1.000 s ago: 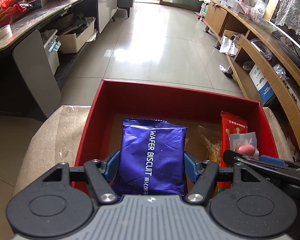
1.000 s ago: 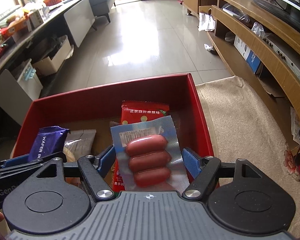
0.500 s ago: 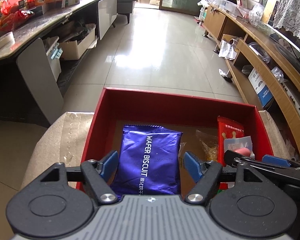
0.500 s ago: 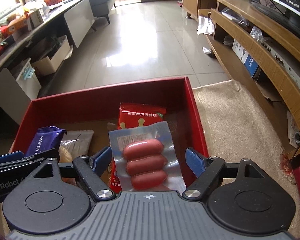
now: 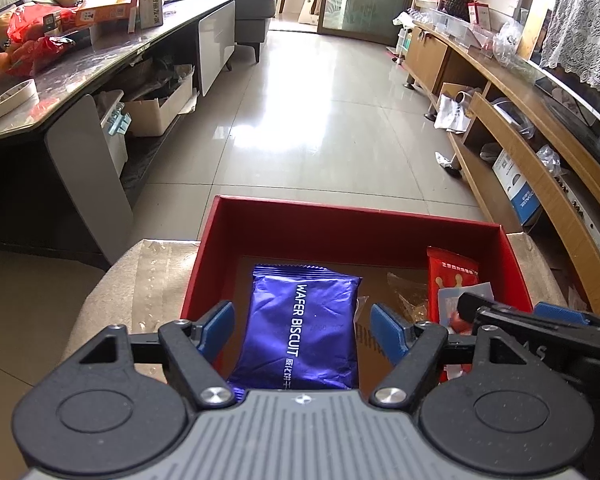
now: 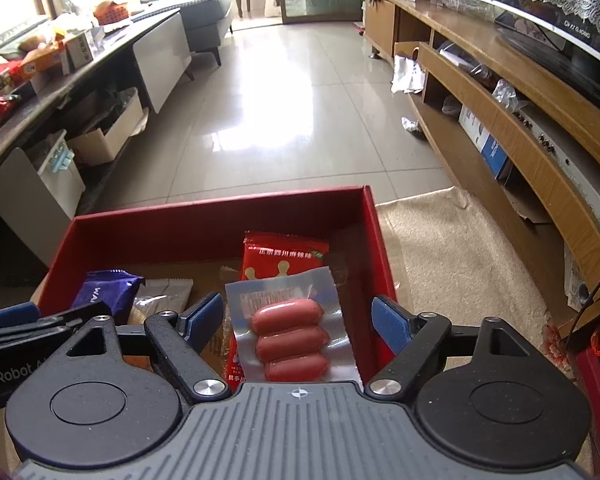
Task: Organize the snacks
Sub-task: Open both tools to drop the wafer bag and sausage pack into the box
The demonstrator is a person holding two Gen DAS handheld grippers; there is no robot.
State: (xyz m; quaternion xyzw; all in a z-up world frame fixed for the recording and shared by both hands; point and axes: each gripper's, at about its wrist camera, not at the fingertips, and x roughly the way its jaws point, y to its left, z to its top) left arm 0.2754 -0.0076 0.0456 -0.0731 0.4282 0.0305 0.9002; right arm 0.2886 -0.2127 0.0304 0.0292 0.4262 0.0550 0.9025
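A red box (image 5: 340,212) (image 6: 220,208) sits in front of me on a beige cloth. Inside it at the left lies a blue wafer biscuit packet (image 5: 308,288) (image 6: 104,288). My left gripper (image 5: 300,318) hovers over it with its jaws opening, and both pads stand clear of the packet's sides. A clear pack of three sausages (image 6: 288,336) rests on a red snack packet (image 6: 284,256) (image 5: 452,276) at the box's right. My right gripper (image 6: 296,310) is open above the sausages, with gaps on both sides. A clear-wrapped snack (image 5: 408,296) lies between the two.
The beige cloth (image 6: 460,260) (image 5: 148,280) spreads out on both sides of the box. A long wooden cabinet (image 6: 500,100) runs along the right. A dark table (image 5: 60,80) loaded with goods stands at the left. Glossy tiled floor (image 5: 320,120) lies beyond the box.
Both grippers' jaws have spread away from their packets, which now lie free in the box. Both views have drawn back a little, so the box looks smaller.
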